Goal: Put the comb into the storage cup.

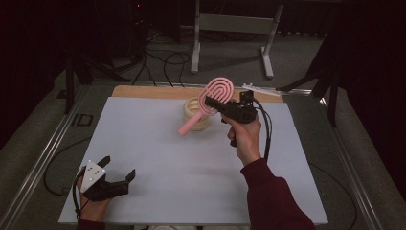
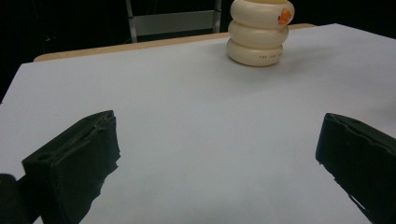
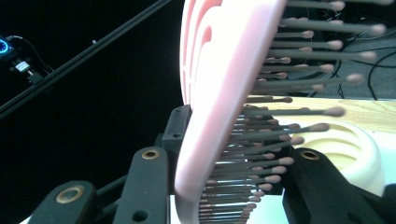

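High view, right gripper: the right gripper [image 1: 214, 102] is raised above the far middle of the white surface [image 1: 158, 153], its fingers clamped on the head of a pink hairbrush [image 1: 210, 101]
High view, hairbrush: the looped oval head points up and away, the handle slants down to the left, and its tip hangs in front of a cream ringed holder [image 1: 196, 114]; whether tip and holder touch cannot be told
High view, holder: stands on the far middle of the surface, just left of the right hand [image 1: 245, 139]
High view, left gripper: the left gripper [image 1: 118, 168] sits low at the near left corner of the surface, fingers spread wide with nothing between them, well apart from brush and holder

Left gripper view, fingers: the two black fingers [image 2: 77, 163] stand far apart at the bottom corners, with bare white surface [image 2: 196, 140] between them
Left gripper view, holder: the cream holder [image 2: 259, 30], made of three stacked rings with a small orange mark near its top, stands upright at the far edge, well ahead of the fingers

Right gripper view, fingers: the fingers [image 3: 144, 186] press on the hairbrush [image 3: 219, 93] from both sides, one against the smooth pink back, the other among the bristles
Right gripper view, hairbrush: seen edge on, standing tall, bristles with rounded tips pointing to the right
Right gripper view, holder: the cream holder's rim [image 3: 355, 140] shows low at the right, behind the bristles
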Demonstrator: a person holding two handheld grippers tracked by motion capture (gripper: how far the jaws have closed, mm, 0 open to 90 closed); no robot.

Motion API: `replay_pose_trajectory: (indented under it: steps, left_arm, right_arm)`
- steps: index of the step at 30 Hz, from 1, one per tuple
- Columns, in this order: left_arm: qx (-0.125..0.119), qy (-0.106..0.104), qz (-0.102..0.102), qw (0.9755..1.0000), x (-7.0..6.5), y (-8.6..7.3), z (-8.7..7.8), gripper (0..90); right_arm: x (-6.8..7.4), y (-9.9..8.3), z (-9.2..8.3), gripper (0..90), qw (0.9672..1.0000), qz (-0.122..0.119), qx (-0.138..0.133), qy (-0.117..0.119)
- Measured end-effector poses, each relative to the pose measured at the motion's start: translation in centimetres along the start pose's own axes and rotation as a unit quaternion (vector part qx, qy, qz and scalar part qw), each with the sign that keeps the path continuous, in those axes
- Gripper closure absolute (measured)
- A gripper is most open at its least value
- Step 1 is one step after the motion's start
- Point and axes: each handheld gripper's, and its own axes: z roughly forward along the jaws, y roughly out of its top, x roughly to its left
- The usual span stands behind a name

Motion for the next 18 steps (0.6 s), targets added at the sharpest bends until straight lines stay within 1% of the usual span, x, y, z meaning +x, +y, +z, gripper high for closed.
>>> replay_pose_trajectory:
  steps: [4, 10, 17, 18]
  left_arm:
    - [0.001, 0.000, 0.001, 1.0000, 0.0, 0.0, 0.0, 0.1]
    - [0.000, -0.001, 0.001, 1.0000, 0.0, 0.0, 0.0, 0.1]
    - [0.001, -0.001, 0.000, 1.0000, 0.0, 0.0, 0.0, 0.1]
    - [0.001, -0.001, 0.001, 1.0000, 0.0, 0.0, 0.0, 0.1]
  right_arm:
    - [-0.1, 0.2, -0.1, 63.7, 1.0000, -0.001, -0.002, -0.005]
    - [0.0, 0.8, -0.1, 63.6, 0.9998, -0.008, -0.005, -0.015]
    - [-0.1, 1.1, -0.1, 63.7, 0.9998, -0.009, -0.007, -0.018]
    - [-0.2, 1.2, 0.0, 63.7, 0.9996, -0.012, -0.008, -0.022]
